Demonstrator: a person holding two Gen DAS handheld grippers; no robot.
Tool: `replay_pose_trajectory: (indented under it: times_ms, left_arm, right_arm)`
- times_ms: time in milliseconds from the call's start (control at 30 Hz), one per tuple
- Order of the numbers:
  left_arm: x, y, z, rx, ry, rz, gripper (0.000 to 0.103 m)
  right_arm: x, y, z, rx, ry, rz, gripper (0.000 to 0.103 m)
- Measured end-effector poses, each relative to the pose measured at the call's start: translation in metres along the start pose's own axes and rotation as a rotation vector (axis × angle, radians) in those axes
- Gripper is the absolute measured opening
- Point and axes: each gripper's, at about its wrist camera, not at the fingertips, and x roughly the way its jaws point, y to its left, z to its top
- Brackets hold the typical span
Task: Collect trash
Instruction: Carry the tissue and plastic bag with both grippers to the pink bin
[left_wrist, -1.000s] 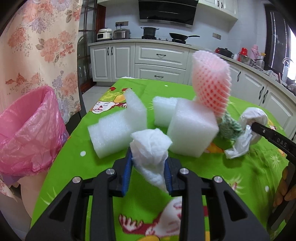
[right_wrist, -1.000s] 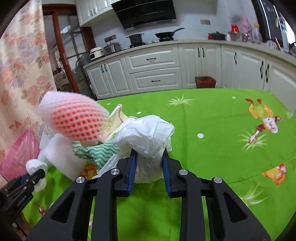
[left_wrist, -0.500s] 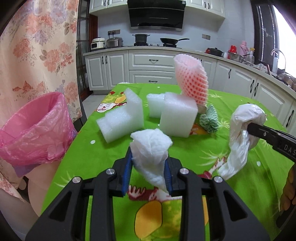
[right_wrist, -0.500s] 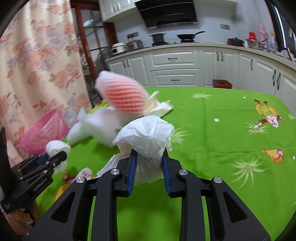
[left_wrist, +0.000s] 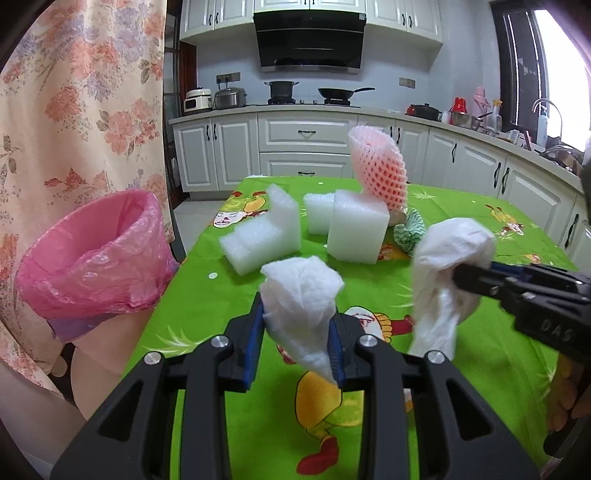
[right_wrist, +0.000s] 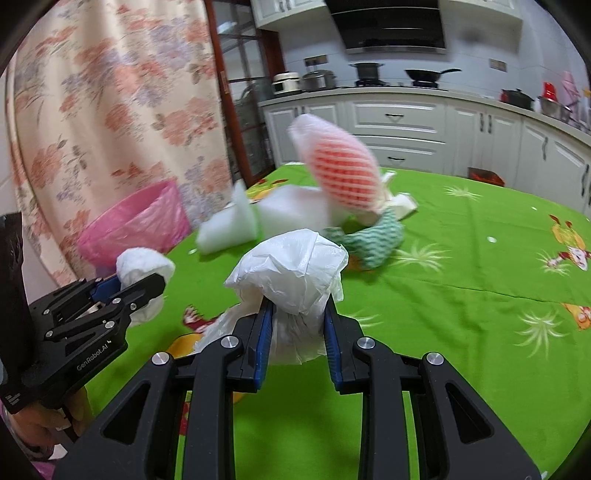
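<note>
My left gripper (left_wrist: 297, 334) is shut on a crumpled white tissue (left_wrist: 301, 291), held above the green tablecloth (left_wrist: 229, 295). My right gripper (right_wrist: 297, 325) is shut on a white plastic bag (right_wrist: 291, 269); the bag also shows in the left wrist view (left_wrist: 448, 254), right of the tissue. A bin lined with a pink bag (left_wrist: 92, 258) stands off the table's left edge; it also shows in the right wrist view (right_wrist: 136, 225). The left gripper (right_wrist: 138, 284) with the tissue (right_wrist: 144, 264) appears at the left of the right wrist view.
On the table ahead lie white foam blocks (left_wrist: 356, 232) (left_wrist: 264, 232), a pink foam fruit net (left_wrist: 380, 171) standing up, and a green-white cloth (left_wrist: 408, 230). A floral curtain (left_wrist: 74, 110) hangs behind the bin. Kitchen cabinets (left_wrist: 306, 147) line the back.
Both grippers have pulled back and swung left toward the bin with their loads. The plastic bag has come closer to the tissue. The foam pieces have not moved.
</note>
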Motion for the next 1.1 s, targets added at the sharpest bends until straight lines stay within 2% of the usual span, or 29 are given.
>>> replay_pose_trajectory:
  times_ms: [333,667,1100]
  left_arm:
    - [-0.027,0.020,-0.001,-0.011,-0.078,0.040,0.030]
    - [-0.047,0.074,0.013,-0.082,-0.146,0.132,0.032]
    - [-0.065,0.135,0.038,-0.109,-0.230,0.267,0.033]
  right_arm:
    - [0.005,0.043,0.006,-0.095,-0.007,0.080,0.026]
    - [0.023,0.086,0.038,-0.176,-0.042,0.178,0.026]
    - [0.053,0.150,0.089,-0.271,-0.107,0.307,0.026]
